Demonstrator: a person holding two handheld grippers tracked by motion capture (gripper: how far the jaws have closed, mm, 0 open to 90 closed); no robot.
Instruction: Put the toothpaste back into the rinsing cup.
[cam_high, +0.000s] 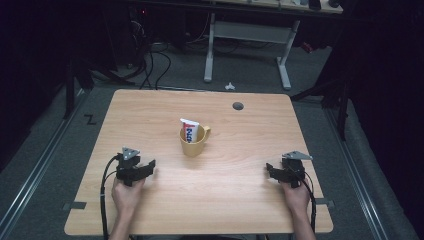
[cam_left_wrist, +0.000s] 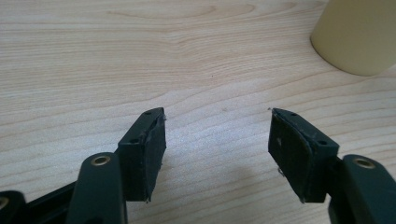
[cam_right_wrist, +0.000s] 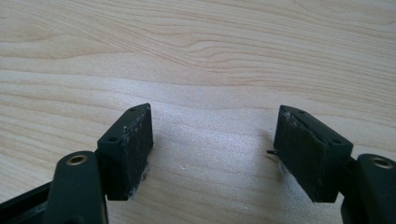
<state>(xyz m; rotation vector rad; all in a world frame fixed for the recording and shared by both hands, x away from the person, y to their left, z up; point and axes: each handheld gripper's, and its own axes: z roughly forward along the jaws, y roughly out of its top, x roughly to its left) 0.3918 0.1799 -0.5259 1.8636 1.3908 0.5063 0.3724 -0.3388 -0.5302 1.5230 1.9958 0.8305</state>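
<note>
I count one yellow mug on the table, one tube inside that mug, and two grippers.

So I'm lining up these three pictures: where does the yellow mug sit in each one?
High view: yellow mug at the table's middle, a tube standing in it.
Left gripper view: its lower wall at the top right corner, beyond the open left tongs.
Right gripper view: wood grain ahead of the tongs, no mug.
Shared landmark: the wooden tabletop.

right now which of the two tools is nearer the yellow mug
The left tool: the yellow ceramic mug holding the toothpaste tube stands just up and to its right, while the right tool lies much farther off.
</note>
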